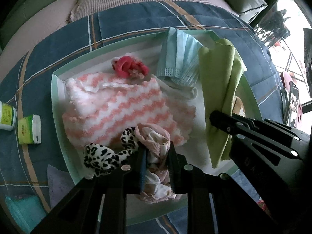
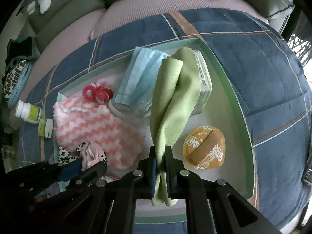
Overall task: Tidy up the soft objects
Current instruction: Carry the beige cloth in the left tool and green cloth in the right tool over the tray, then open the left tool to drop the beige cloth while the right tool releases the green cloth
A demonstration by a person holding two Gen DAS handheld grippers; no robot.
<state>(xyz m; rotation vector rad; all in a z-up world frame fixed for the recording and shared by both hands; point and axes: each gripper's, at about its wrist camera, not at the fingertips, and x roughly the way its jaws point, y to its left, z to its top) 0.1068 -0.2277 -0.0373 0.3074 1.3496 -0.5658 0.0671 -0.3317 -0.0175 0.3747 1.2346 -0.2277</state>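
Observation:
A white tray with a green rim (image 1: 56,101) (image 2: 239,107) lies on a blue plaid blanket. It holds a pink-and-white zigzag towel (image 1: 117,107) (image 2: 97,126), red hair ties (image 1: 128,66), blue face masks (image 1: 179,58) (image 2: 140,78) and a leopard scrunchie (image 1: 101,156). My left gripper (image 1: 157,150) (image 2: 91,163) is shut on a crumpled pale pink cloth (image 1: 154,136) at the tray's near edge, beside the scrunchie. My right gripper (image 2: 160,152) (image 1: 214,117) is shut on a green cloth (image 2: 171,97) (image 1: 218,78) that trails across the tray over the masks.
A tissue pack (image 2: 203,81) and a wrapped orange round puff (image 2: 204,148) lie in the tray's right half. A white bottle (image 1: 6,115) and a small green-and-white tub (image 1: 29,129) lie on the blanket left of the tray. Sofa cushions (image 2: 136,9) rise behind.

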